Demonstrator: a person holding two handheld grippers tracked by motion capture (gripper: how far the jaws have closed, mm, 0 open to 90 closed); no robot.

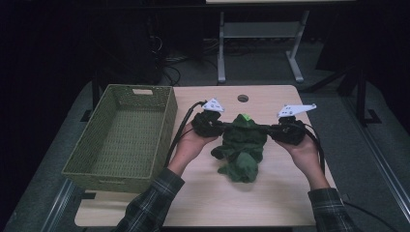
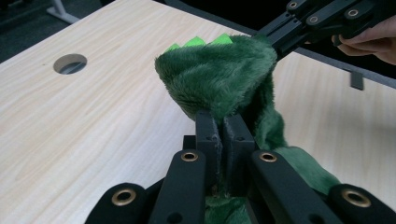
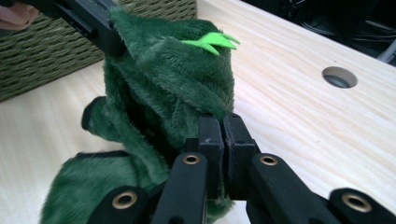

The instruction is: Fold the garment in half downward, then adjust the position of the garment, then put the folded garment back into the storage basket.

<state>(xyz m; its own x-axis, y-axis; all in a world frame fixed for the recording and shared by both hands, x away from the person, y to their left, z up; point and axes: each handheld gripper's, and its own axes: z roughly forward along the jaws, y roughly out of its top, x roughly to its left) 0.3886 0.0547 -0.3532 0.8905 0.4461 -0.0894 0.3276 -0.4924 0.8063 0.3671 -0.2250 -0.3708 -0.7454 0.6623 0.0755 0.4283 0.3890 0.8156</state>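
A dark green plush garment (image 1: 243,145) with bright green spikes (image 1: 245,116) hangs between both grippers over the middle of the wooden table (image 1: 270,198). My left gripper (image 1: 223,126) is shut on its left edge, and my right gripper (image 1: 269,129) is shut on its right edge. In the left gripper view the jaws pinch the fur (image 2: 219,79) at the left gripper (image 2: 223,128), with the other gripper gripping the far side. In the right gripper view the right gripper (image 3: 223,135) clamps the fabric (image 3: 159,88). The lower part of the garment rests on the tabletop.
A woven basket (image 1: 92,159) stands empty at the table's left side, close to my left forearm. A round cable hole (image 1: 242,98) lies near the far table edge. Metal desk legs (image 1: 221,53) stand on the dark floor beyond.
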